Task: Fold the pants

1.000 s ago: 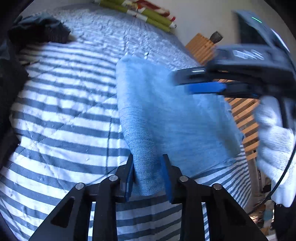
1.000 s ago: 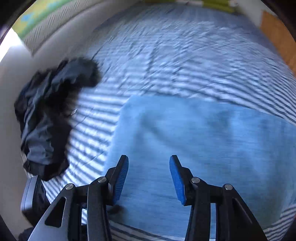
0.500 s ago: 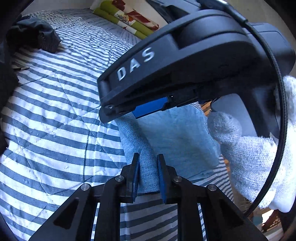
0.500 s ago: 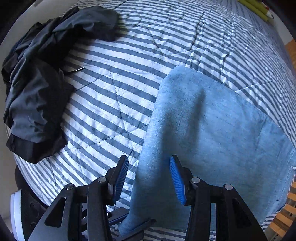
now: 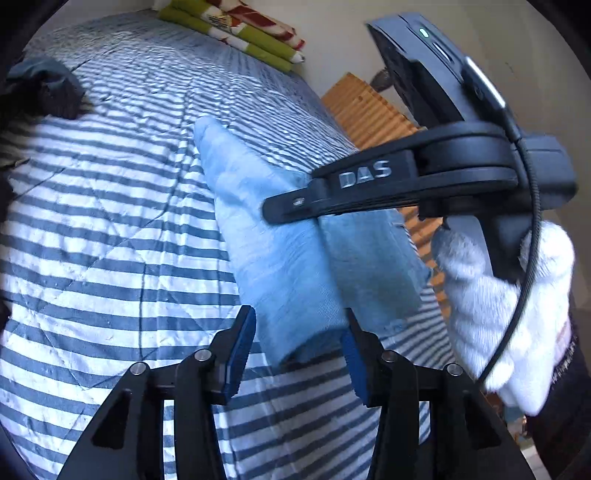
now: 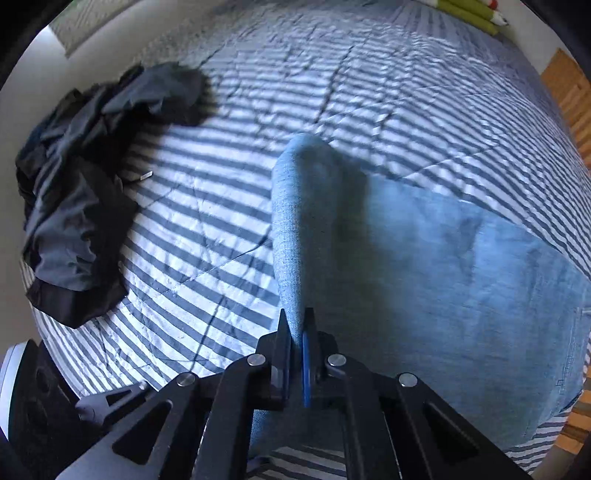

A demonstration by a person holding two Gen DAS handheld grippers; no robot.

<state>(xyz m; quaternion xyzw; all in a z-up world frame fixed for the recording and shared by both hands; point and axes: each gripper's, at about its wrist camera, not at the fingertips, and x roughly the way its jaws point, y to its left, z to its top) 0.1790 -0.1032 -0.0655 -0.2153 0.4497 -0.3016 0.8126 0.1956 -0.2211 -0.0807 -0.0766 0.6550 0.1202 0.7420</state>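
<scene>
Handover mid-fold: the right gripper (image 6: 297,332) was clamped on the jeans' (image 6: 443,280) folded edge while the left gripper (image 5: 295,350) was opening around it; next, carry the fold across the bed (image 5: 110,240).

**Occlusions / cut-offs, both wrist cams**

- Right gripper (image 5: 291,206) body crosses the pants (image 5: 288,266) in left cam, so the fabric under it is hidden and the pinch point can't be seen from there.
- Right cam: pads clamp the pants fold (image 6: 291,229), fabric between them hidden; near hem runs behind the finger linkage.
- Pants' right side cut off by the lens rim in right cam.
- Gloved hand (image 5: 509,314) motion-blurred, wrist leaves the frame.
- Dark garment (image 6: 81,206): crumpled, type unclear; in left cam only a corner shows at the edge.
- Folded bedding (image 5: 251,29) at the bed's far end: partly cropped, pattern unreadable.
- Far stripes of bedspread (image 6: 369,74) smeared.
</scene>
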